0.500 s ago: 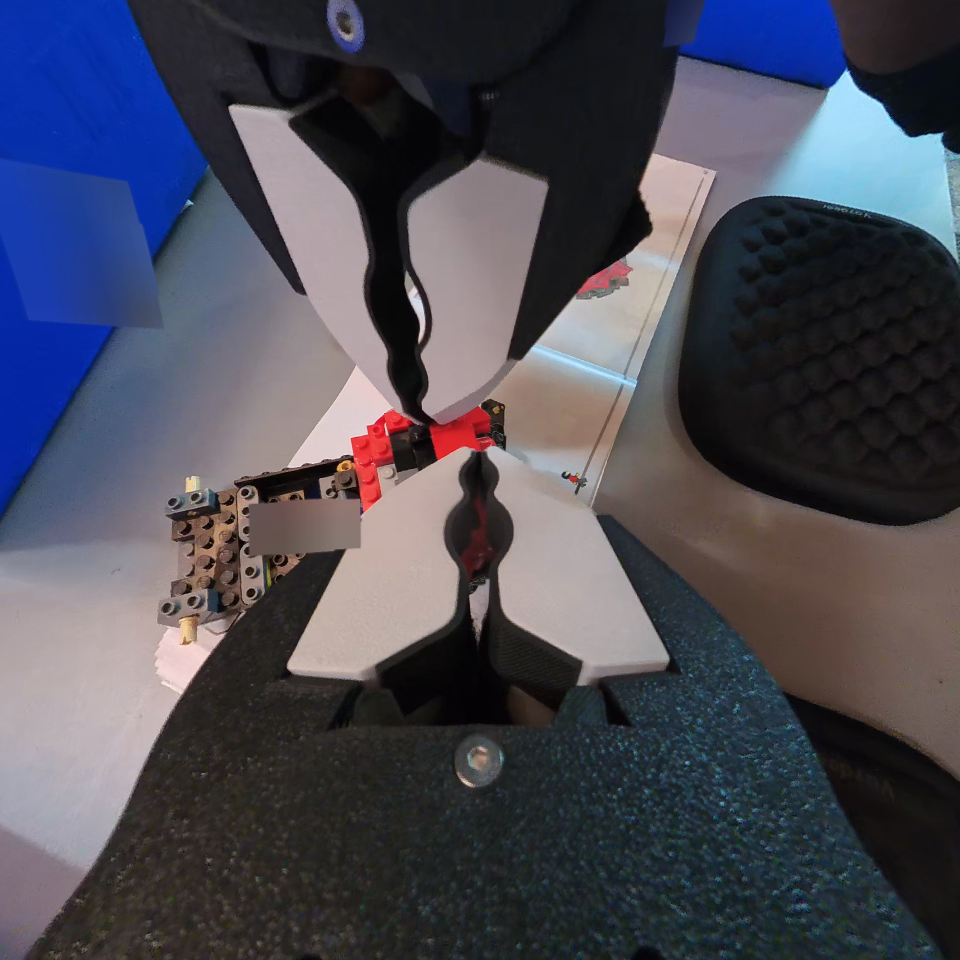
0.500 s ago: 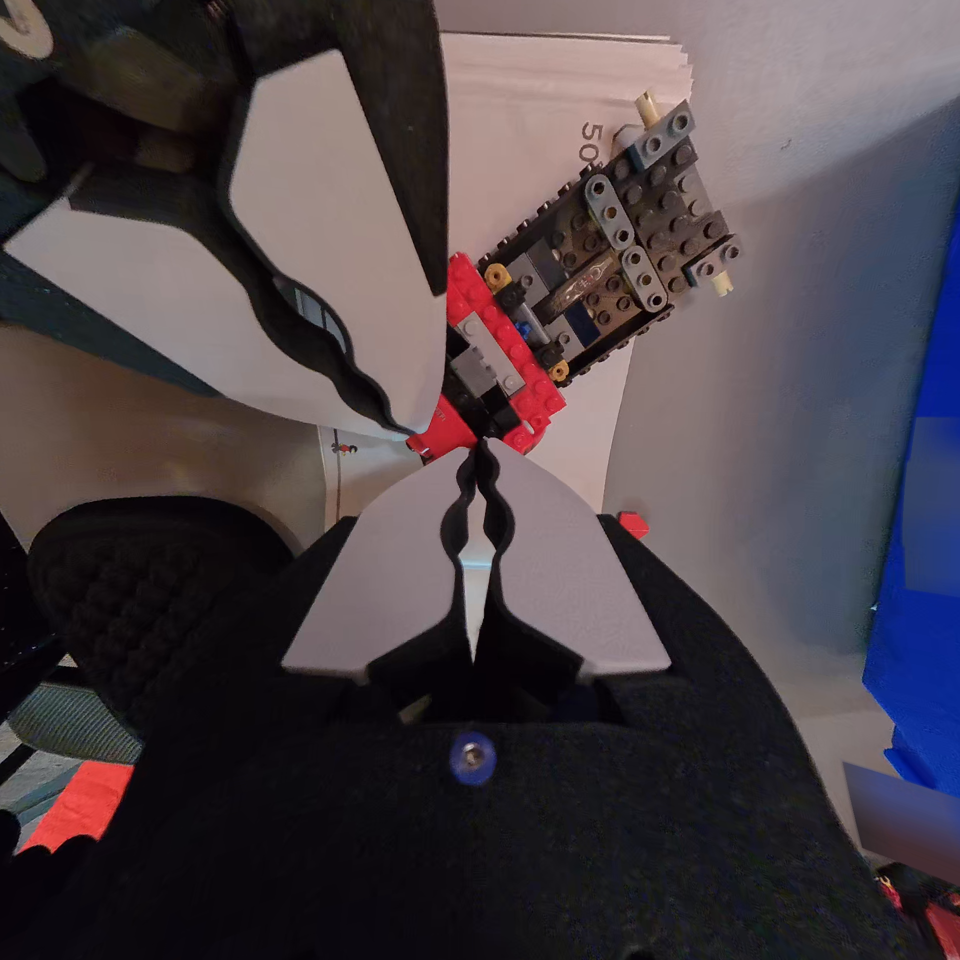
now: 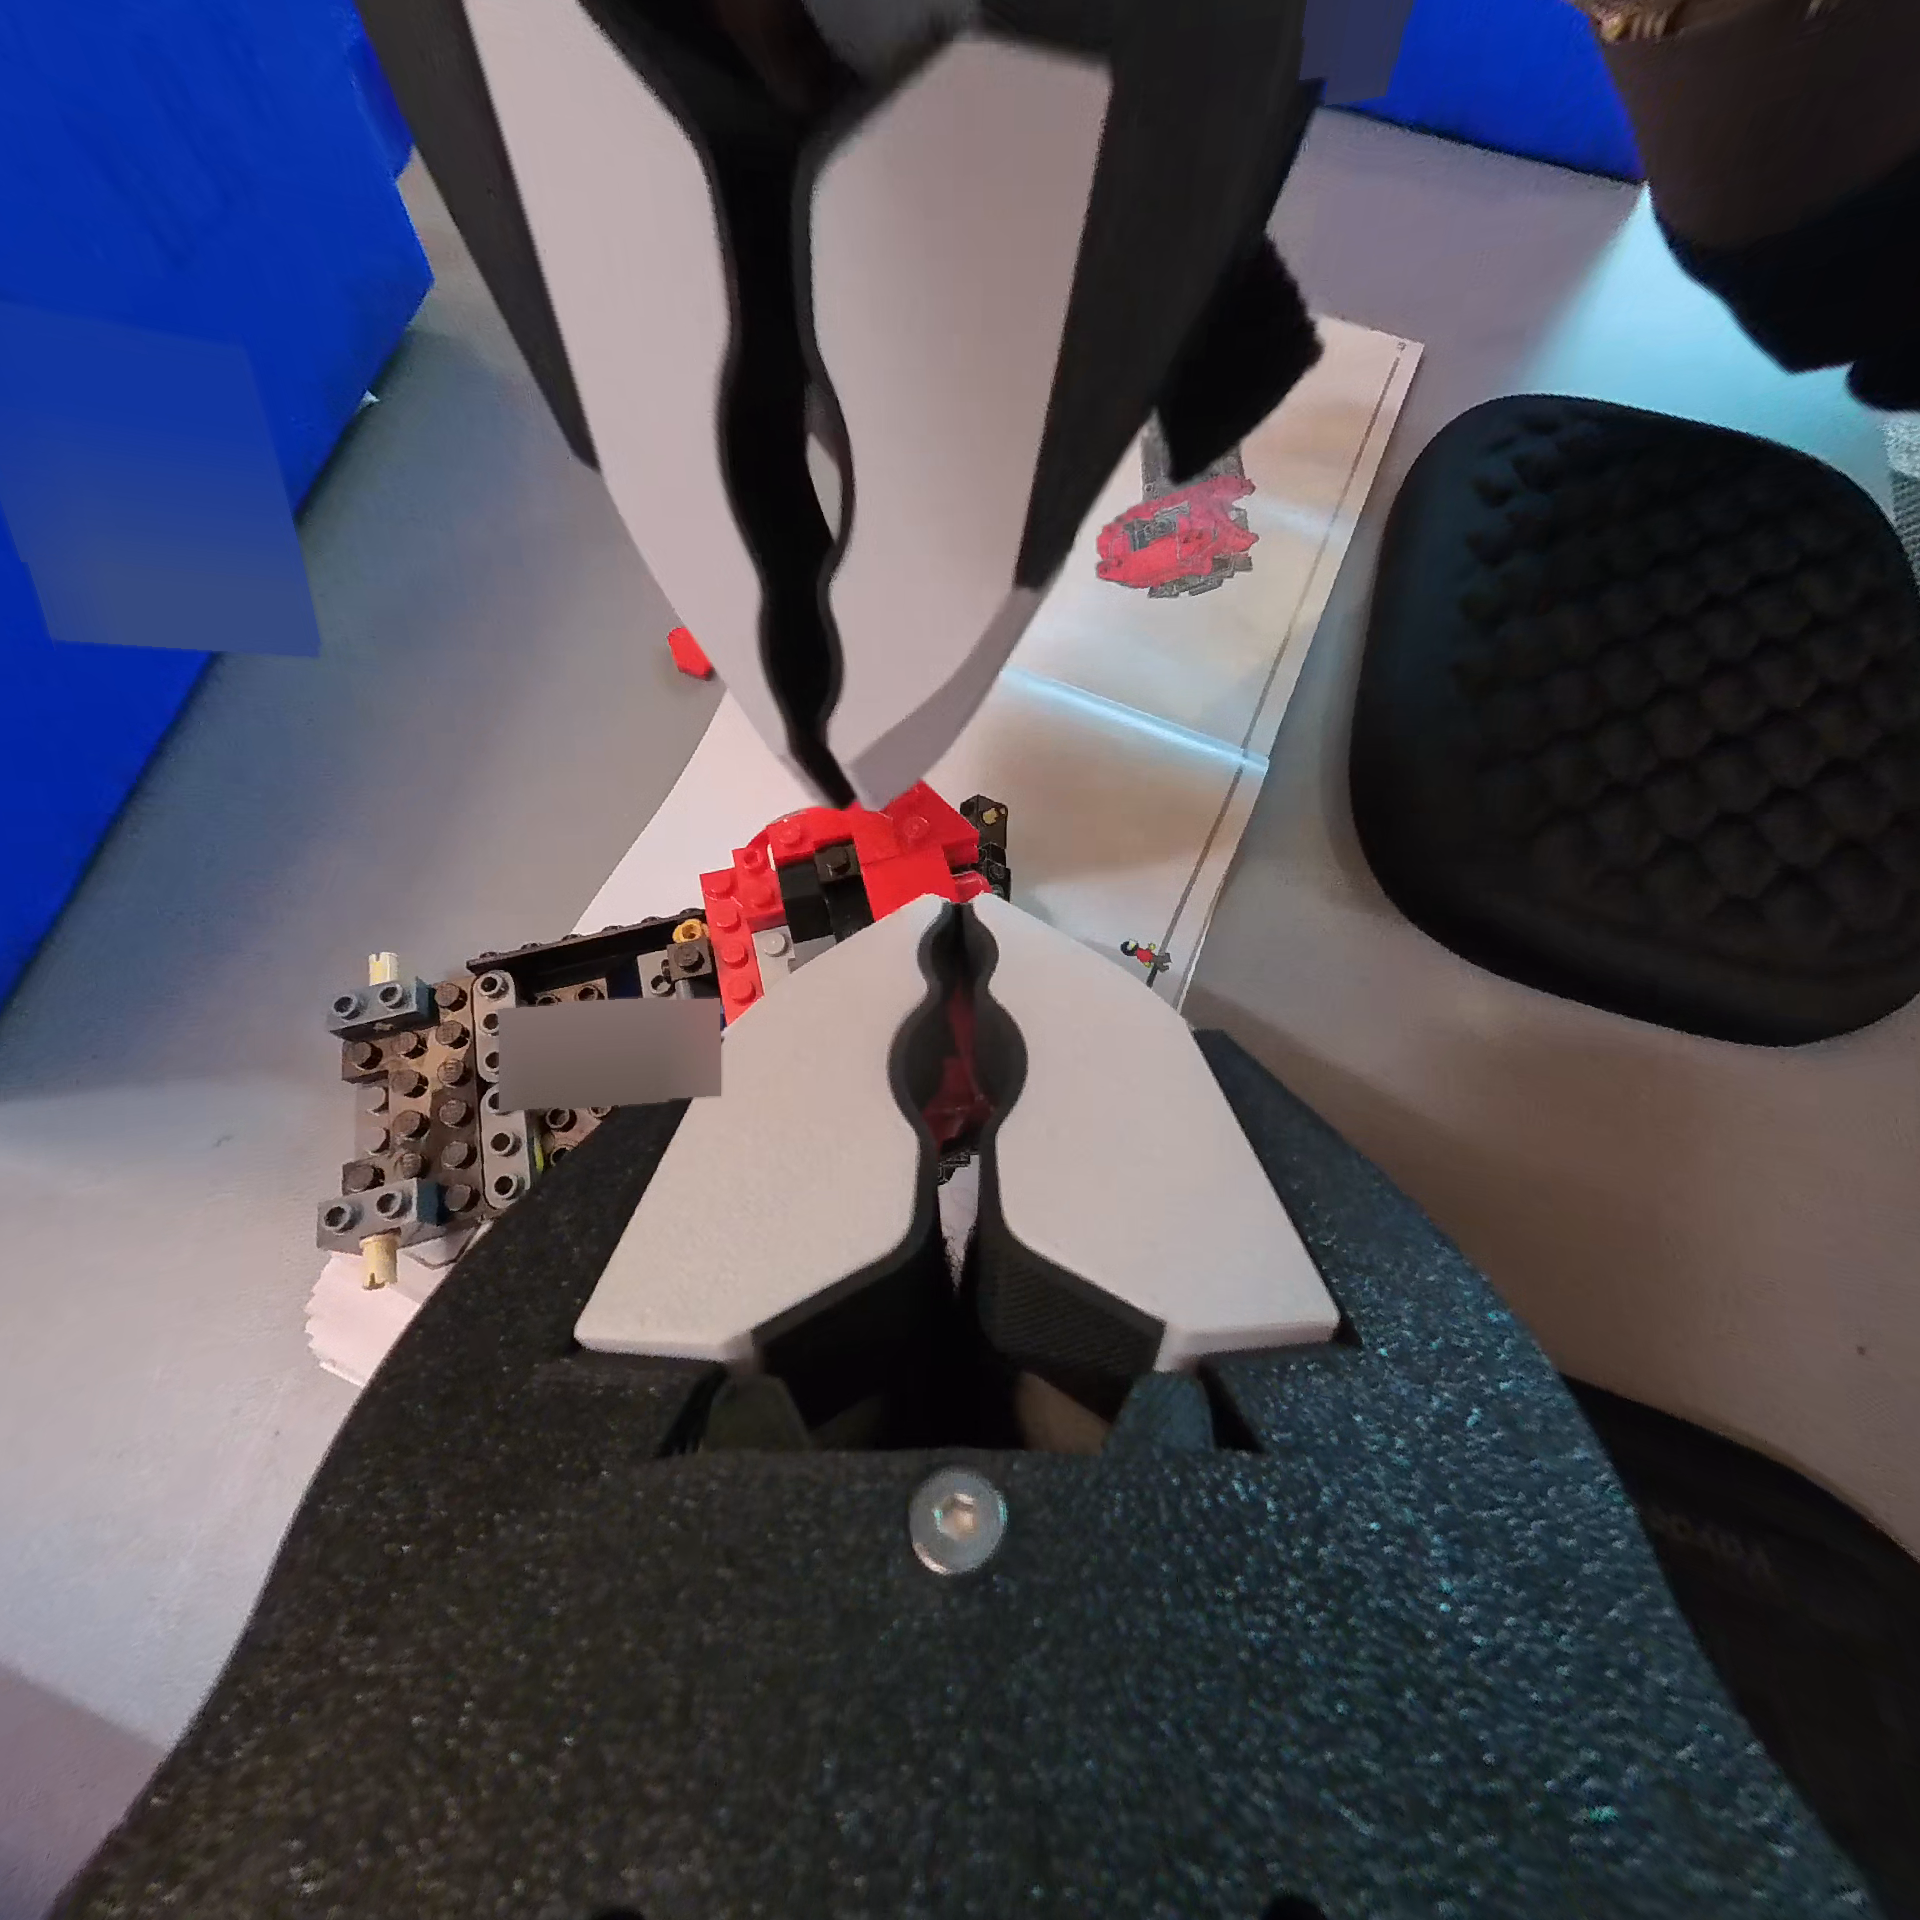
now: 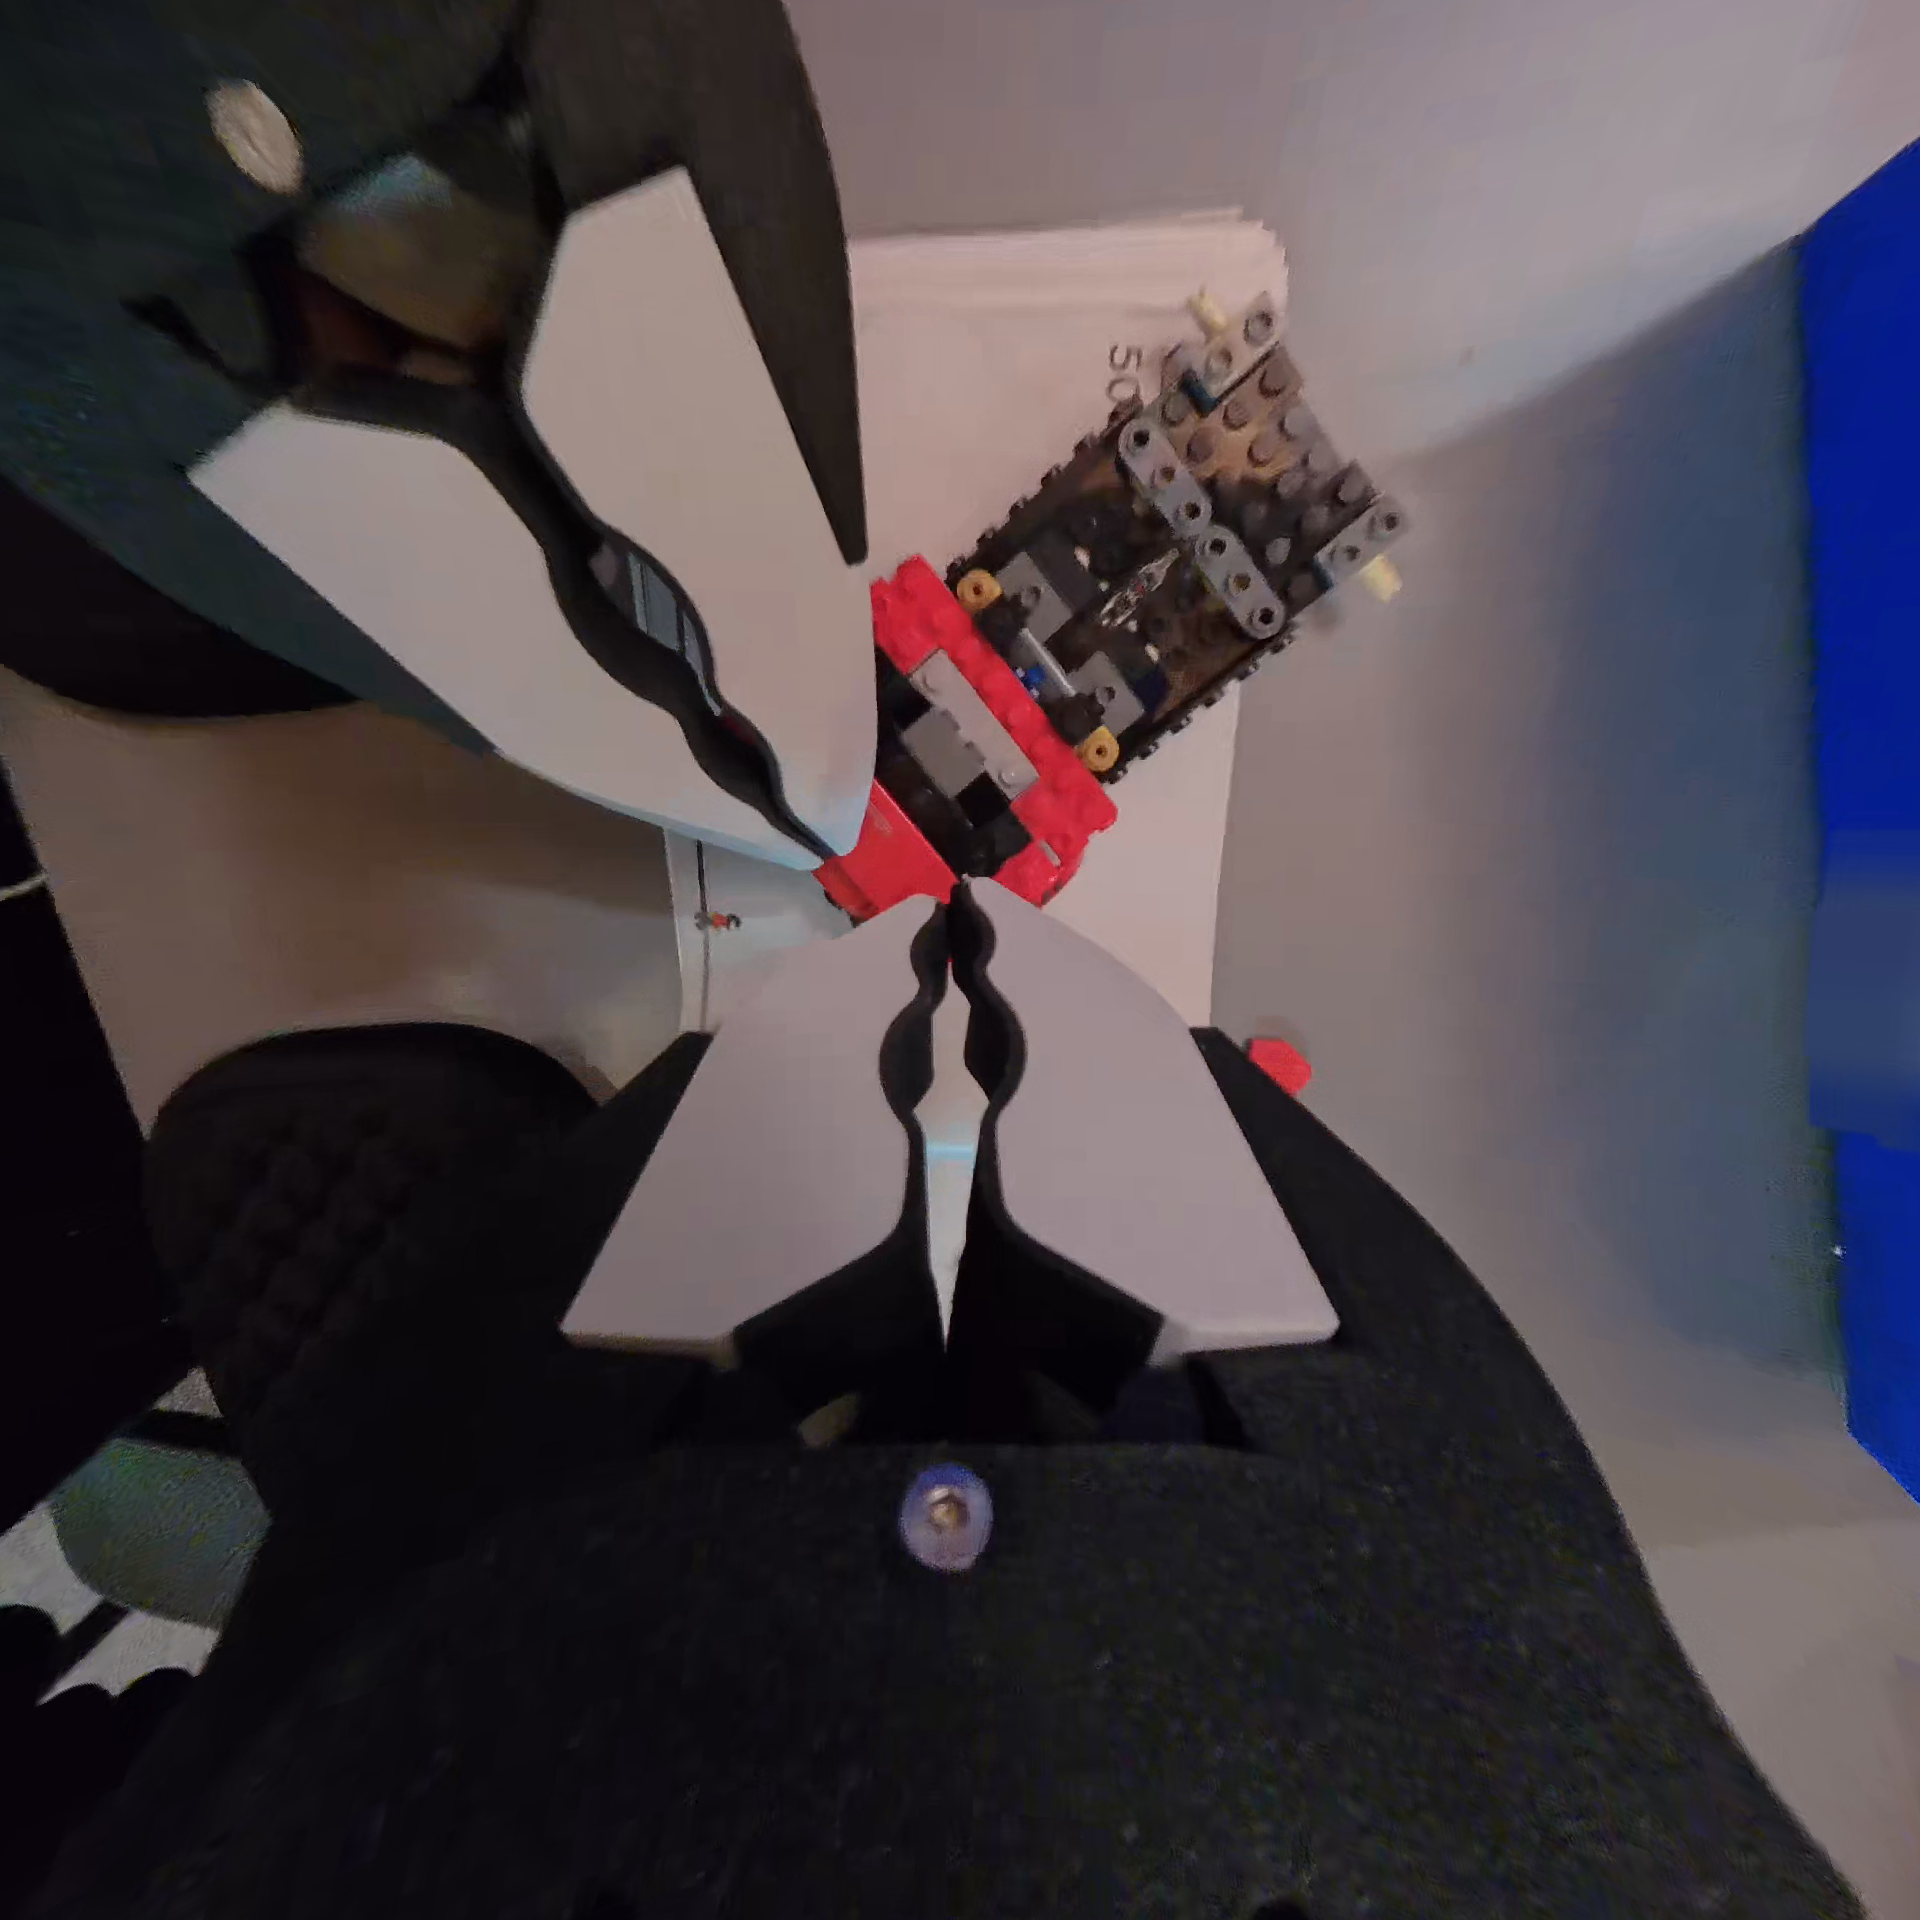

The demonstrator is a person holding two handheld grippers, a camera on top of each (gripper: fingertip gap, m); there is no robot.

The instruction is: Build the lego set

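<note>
Where the model sits: while I work both tools from afar, the lego model (image 3: 727,977) lies on the instruction booklet (image 3: 1226,665) on the grey tabletop (image 3: 312,831), its red front section (image 4: 977,748) toward me and its grey studded chassis (image 4: 1247,499) farther off in the right wrist view

Left gripper (image 3: 954,914): its fingers are together at the tips, pressed against the near edge of the red section; a sliver of red shows in the hollow between them, so I judge they pinch a red part, though I cannot tell which brick

Right gripper (image 4: 958,896): fingers closed tip to tip, touching the red front from the opposite side; nothing visibly between them

How it will handle: light, rigid plastic; I judge the studded joints to be the weak point, so a sideways push could pop the red section off the chassis

Where I would hold: the solid chassis flanks, not the thin red plates

Nearby: a loose red piece (image 4: 1278,1065) lies on the tabletop; a black textured pad (image 3: 1662,707) rests beside the booklet
</note>
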